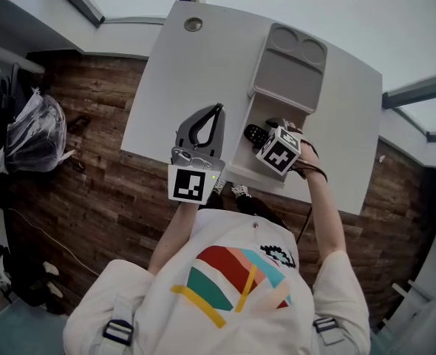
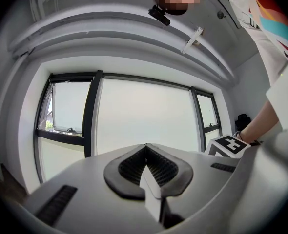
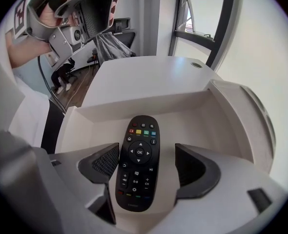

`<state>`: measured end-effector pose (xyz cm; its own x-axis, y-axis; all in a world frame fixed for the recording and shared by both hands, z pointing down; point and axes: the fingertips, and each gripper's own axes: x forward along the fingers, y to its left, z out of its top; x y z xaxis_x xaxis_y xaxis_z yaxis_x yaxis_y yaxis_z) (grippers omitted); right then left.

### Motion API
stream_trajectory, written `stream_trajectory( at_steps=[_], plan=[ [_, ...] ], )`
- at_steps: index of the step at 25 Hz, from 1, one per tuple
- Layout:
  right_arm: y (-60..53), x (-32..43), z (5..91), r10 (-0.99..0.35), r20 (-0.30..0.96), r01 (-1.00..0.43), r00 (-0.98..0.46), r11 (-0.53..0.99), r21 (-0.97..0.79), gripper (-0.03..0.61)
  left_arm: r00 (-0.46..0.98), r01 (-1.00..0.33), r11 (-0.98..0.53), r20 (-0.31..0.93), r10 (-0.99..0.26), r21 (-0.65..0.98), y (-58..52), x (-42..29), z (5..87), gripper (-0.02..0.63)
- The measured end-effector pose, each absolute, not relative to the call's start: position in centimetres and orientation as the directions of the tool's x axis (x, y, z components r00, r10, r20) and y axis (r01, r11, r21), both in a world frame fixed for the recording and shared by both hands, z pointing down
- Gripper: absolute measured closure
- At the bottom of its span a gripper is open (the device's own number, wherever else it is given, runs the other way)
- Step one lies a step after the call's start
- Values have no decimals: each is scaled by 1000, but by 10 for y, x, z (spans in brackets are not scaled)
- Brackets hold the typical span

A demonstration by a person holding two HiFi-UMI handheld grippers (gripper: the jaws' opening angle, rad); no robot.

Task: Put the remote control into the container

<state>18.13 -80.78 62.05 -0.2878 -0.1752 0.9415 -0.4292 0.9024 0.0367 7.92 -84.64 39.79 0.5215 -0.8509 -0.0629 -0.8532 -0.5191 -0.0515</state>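
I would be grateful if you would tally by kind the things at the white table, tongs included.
Remote control: 1
Container: 1
Tongs: 2 (left tongs shut and empty, right tongs open over the remote)
Total: 4

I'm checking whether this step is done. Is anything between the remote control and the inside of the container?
Nothing visible. The remote control lies face up on the floor of the container, whose lid is swung open. The right gripper hangs over it, jaws apart on either side, not clamping it.
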Motion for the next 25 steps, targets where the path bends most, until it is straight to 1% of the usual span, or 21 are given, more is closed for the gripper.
stream_trajectory(
  at_steps=[3,6,8,10,13,16,17,18,21,23,25],
  plan=[
    [-799,180,612,-159,936,-406,-313,913,20,241,515,-857,-512,-67,-855,-56,-846,75,391,606],
    [-794,178,594,-180,919,-396,-350,918,29,241,502,-865,-498,-75,-862,-67,-850,66,385,606],
    [-797,179,574,-228,892,-421,-390,906,47,241,498,-867,-493,-89,-863,-72,-851,65,379,606],
    [-806,181,546,-309,845,-480,-437,874,72,242,501,-865,-495,-105,-859,-77,-852,66,373,606],
    [-825,184,488,-440,715,-599,-542,800,38,242,516,-857,-508,-131,-847,-89,-854,72,360,606],
    [-832,185,413,-525,492,-648,-695,754,-110,242,533,-846,-524,-167,-830,-95,-853,81,343,606],
    [-834,189,388,-565,412,-666,-715,730,-153,247,539,-842,-530,-178,-824,-97,-852,84,337,606],
    [-835,197,366,-620,338,-697,-708,692,-189,301,545,-838,-536,-188,-817,-100,-852,87,330,606],
    [-833,230,319,-800,156,-803,-580,528,-275,578,562,-827,-551,-218,-798,-112,-850,94,310,606],
    [-822,244,300,-858,68,-830,-510,470,-301,578,570,-821,-558,-232,-788,-120,-849,98,299,606],
    [-811,250,291,-880,30,-844,-475,445,-298,578,572,-819,-561,-234,-786,-119,-850,99,290,606]
  ],
)
